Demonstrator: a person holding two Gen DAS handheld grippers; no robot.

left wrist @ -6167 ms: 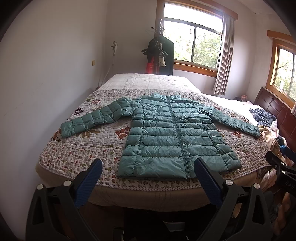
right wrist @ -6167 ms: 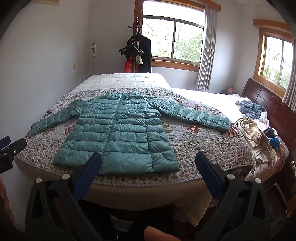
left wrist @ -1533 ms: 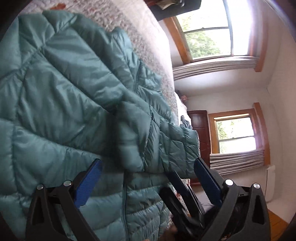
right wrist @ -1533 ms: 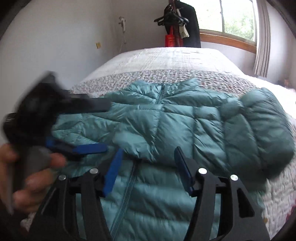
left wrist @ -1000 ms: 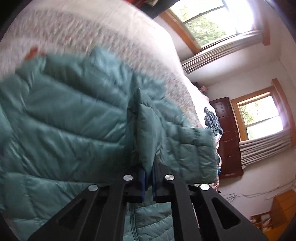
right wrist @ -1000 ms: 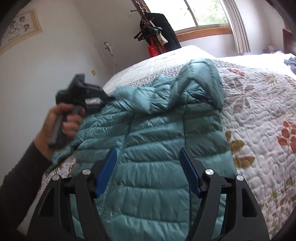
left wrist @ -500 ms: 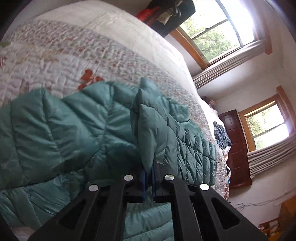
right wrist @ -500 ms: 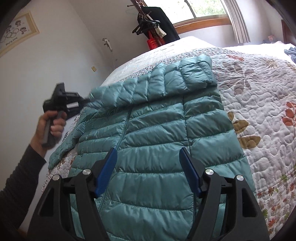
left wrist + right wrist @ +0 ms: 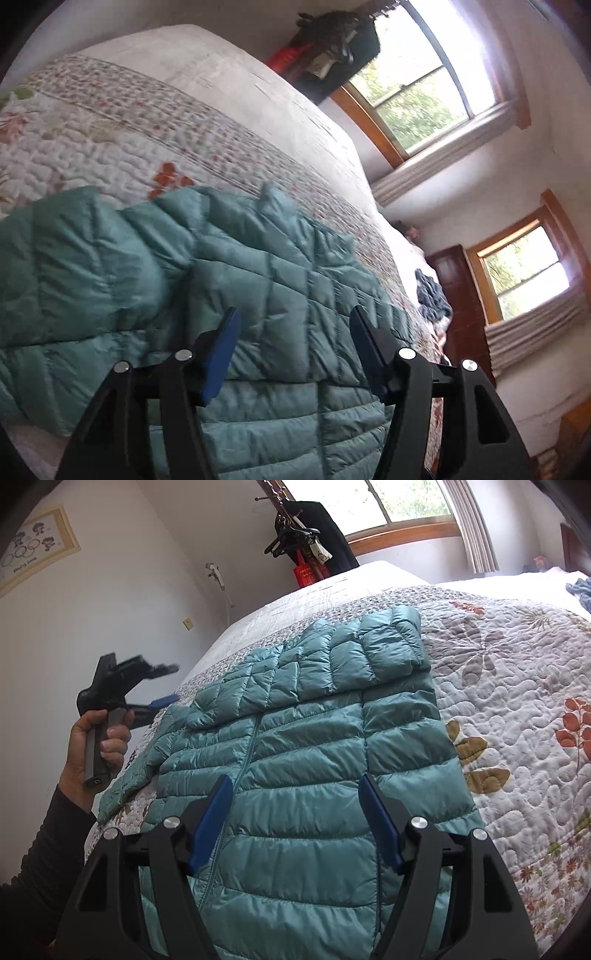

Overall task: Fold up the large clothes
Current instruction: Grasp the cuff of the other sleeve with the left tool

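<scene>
on the floral quilt (image 9: 517, 686) of the bed lies the teal puffer jacket (image 9: 306, 760), front up, one sleeve (image 9: 332, 661) folded across its chest. left gripper (image 9: 291, 325) hovers above it, jaws spread and empty; right gripper (image 9: 295, 790) likewise gapes, holding nothing.

A wide bed (image 9: 369, 578) under a floral quilted bedspread (image 9: 517, 686), with a teal quilted puffer jacket (image 9: 295, 760) lying flat near its front edge.

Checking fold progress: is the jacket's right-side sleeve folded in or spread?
Folded in: the sleeve lies across the jacket chest.
</scene>
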